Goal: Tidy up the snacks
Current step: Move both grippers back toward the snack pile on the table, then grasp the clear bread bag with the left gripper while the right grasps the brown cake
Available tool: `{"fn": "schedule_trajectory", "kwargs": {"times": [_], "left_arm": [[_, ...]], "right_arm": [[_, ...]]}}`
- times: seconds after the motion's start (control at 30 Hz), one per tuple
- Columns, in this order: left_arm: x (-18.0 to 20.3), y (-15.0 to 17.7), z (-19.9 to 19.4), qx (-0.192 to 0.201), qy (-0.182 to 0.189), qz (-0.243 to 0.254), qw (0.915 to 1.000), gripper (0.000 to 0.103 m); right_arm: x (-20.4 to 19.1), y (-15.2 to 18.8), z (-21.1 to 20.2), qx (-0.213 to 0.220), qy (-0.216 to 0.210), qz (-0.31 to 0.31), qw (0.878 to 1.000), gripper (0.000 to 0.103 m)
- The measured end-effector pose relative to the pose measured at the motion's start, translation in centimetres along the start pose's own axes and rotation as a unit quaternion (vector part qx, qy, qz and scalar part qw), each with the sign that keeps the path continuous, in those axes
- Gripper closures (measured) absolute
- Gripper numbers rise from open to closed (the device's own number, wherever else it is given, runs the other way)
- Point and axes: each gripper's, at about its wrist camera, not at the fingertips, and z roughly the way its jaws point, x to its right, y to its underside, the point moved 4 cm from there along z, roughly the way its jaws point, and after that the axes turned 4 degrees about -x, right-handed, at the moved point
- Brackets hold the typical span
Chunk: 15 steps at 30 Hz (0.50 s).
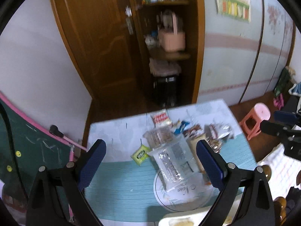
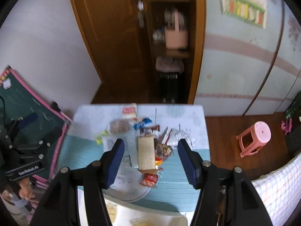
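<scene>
Through my left wrist camera, my left gripper [image 1: 151, 162] hangs above the table [image 1: 116, 130], jaws spread wide and holding nothing. Below them a clear plastic-wrapped snack pack [image 1: 169, 162] lies with its near end on a round glass plate [image 1: 180, 194] by the table's near edge; I judge the plate is the collecting spot. Cursive lettering on the plate is too blurred to read. A small yellow-green packet [image 1: 140, 154] lies alone left of the plate, and the remaining snacks [image 1: 190, 130] are strewn toward the far edge, a red-and-white packet [image 1: 161, 118] farthest out, its print unreadable.

Through my right wrist camera, my right gripper [image 2: 151, 160] is likewise spread and empty over the table's near middle. Directly beneath lies a tan cardboard-backed pack [image 2: 145, 152], with a red wrapper [image 2: 150, 179] at its near end. The other gripper's body, at the left, reads "GenRobot.AI" [image 2: 28, 168].
</scene>
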Motion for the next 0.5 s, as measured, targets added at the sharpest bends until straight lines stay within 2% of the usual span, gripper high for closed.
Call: {"fn": "schedule_trajectory", "kwargs": {"times": [0.13, 0.3, 0.5], "left_arm": [[-0.2, 1.3, 7.4, -0.067, 0.018, -0.026, 0.9973, 0.007], [-0.4, 4.8, 15.1, -0.142, 0.045, -0.068, 0.9865, 0.007], [0.0, 8.3, 20.3, -0.192, 0.069, -0.089, 0.975, 0.007]], "right_arm": [[0.8, 0.7, 7.4, -0.046, 0.011, 0.005, 0.999, 0.044], [1.6, 2.7, 15.0, -0.105, -0.024, 0.047, 0.993, 0.044], [0.3, 4.1, 20.0, -0.146, -0.032, 0.052, 0.987, 0.044]]}}
